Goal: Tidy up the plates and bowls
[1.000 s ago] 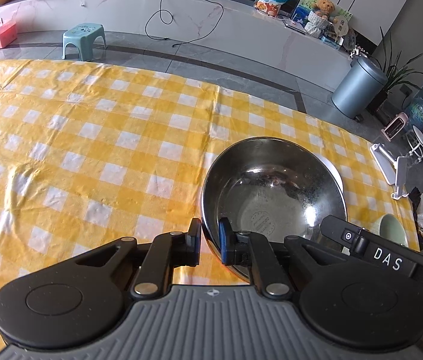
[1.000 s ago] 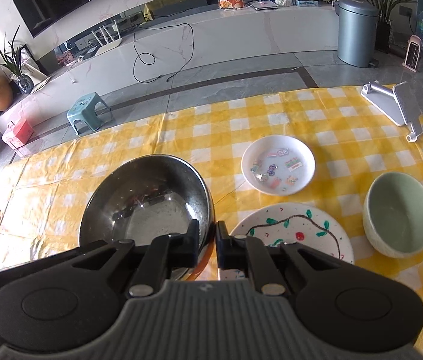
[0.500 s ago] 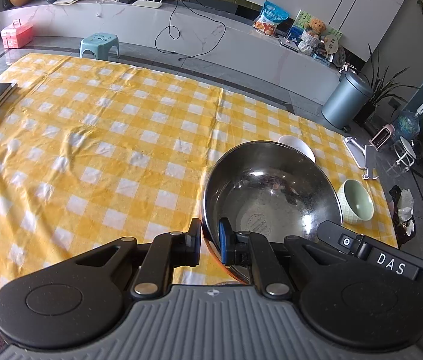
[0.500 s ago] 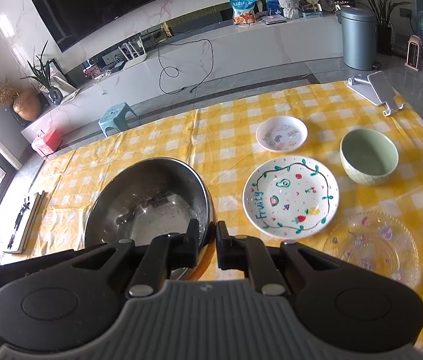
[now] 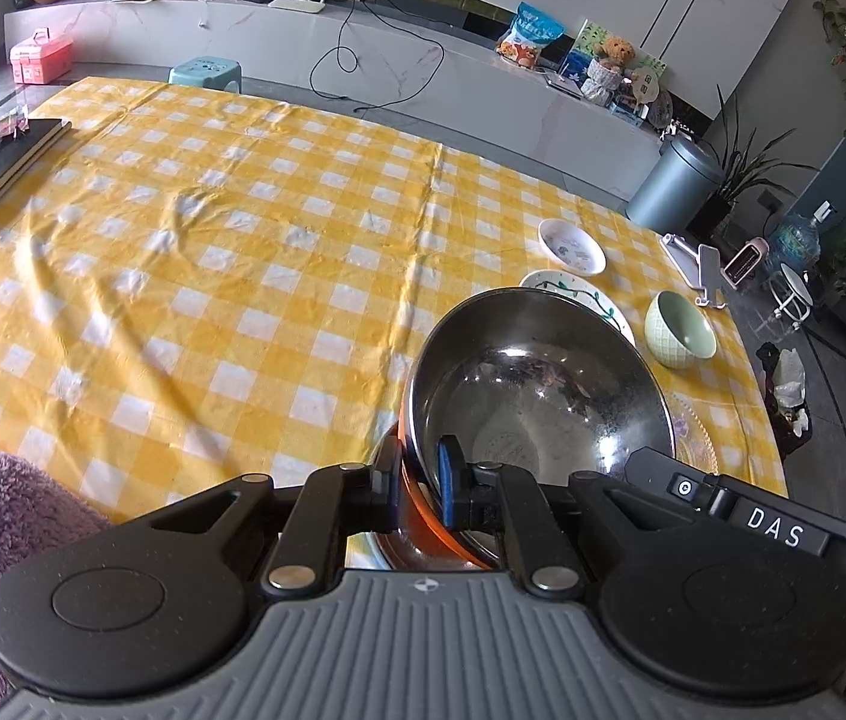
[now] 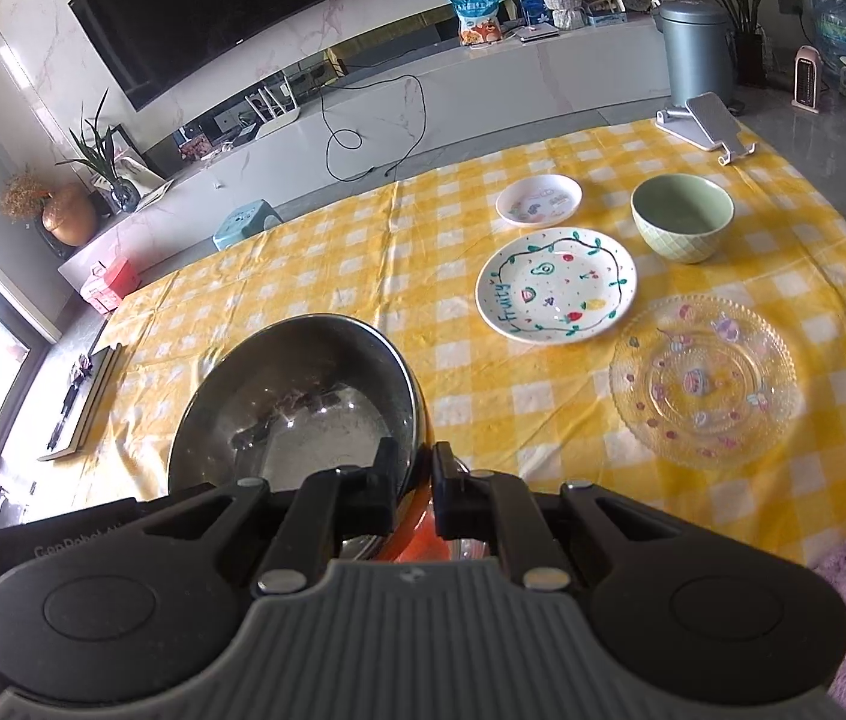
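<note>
- Steel bowl [image 5: 534,387] held by both claws at once; left claw [image 5: 417,480] pinches its near rim, one finger outside the wall and one inside; right claw [image 6: 414,483] pinches the rim on the opposite side in the same way
- Bowl appears lifted off the surface [image 5: 195,252], tilted a little, directly ahead of both claws; its underside is not visible, so contact with the cloth cannot be ruled out
- Ahead and to the right of the right claw: fruit-pattern plate [image 6: 556,283], then small white dish [image 6: 539,198] beyond it; green bowl [image 6: 681,225] farther right; clear glass plate [image 6: 704,381] nearest on the right
- Step in hand, by my judgement: carrying the big bowl toward wherever the stack is to form; nothing is stacked yet
- Next move calls for both claws travelling level and together, so the rim does not twist out of one pinch; a clear landing spot away from the glass plate; then a gentle lowering before either claw spreads
</note>
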